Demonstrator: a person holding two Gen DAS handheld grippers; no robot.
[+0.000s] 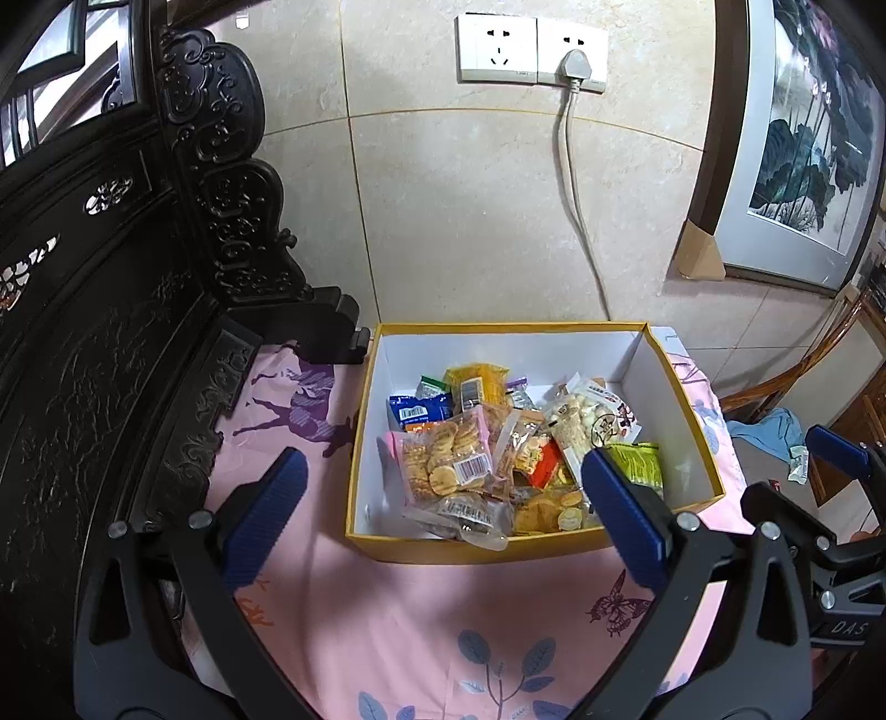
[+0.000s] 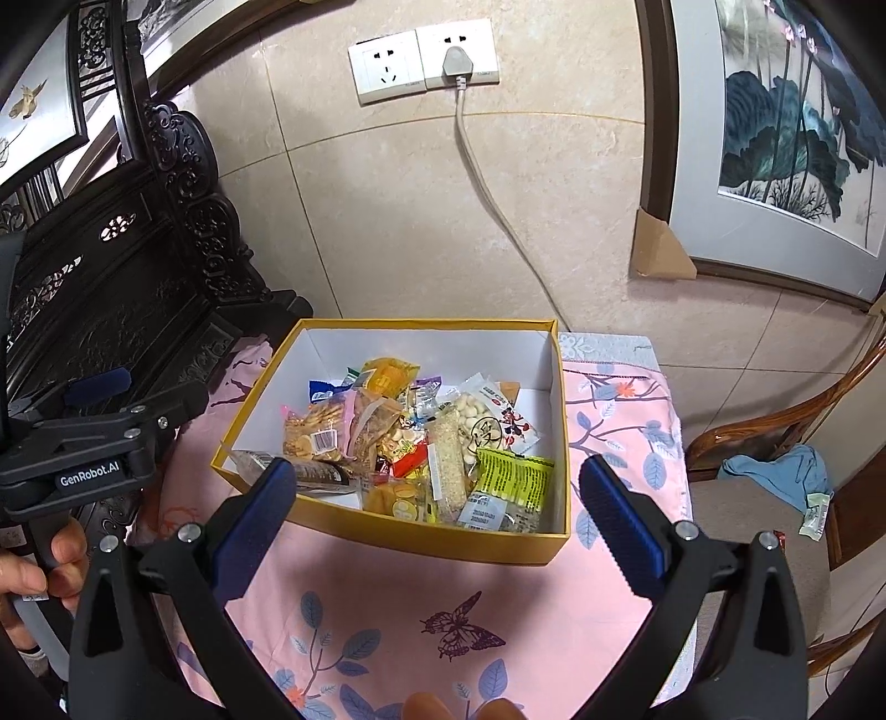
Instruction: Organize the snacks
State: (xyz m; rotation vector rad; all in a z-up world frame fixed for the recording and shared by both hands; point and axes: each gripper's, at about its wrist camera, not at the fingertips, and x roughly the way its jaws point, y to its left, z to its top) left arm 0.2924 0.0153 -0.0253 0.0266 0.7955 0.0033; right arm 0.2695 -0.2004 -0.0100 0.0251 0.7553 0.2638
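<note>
Snacks (image 1: 487, 459) piled in yellow box (image 1: 476, 545) on pink floral cloth (image 1: 398, 620), at 12 o'clock of both tools. Left gripper (image 1: 443, 509) spread wide, empty, above the cloth. Right gripper (image 2: 437, 518) likewise released, holding nothing. Green packet (image 2: 512, 479) at box's 5 o'clock corner; wall sockets (image 2: 423, 58) further out at 12.

1. A pink floral cloth (image 2: 387, 598) spreads beneath and ahead of the jaws.
2. A dark carved wooden screen (image 1: 111, 310) stands left of the jaws.
3. Wall sockets (image 1: 529, 50) sit high ahead, with a plug and grey cable (image 1: 576, 199) hanging down.
4. A framed lotus painting (image 2: 797, 127) leans right of the jaws.
5. A blue cloth (image 2: 786, 471) lies on a wooden chair (image 2: 775, 415), far right.
</note>
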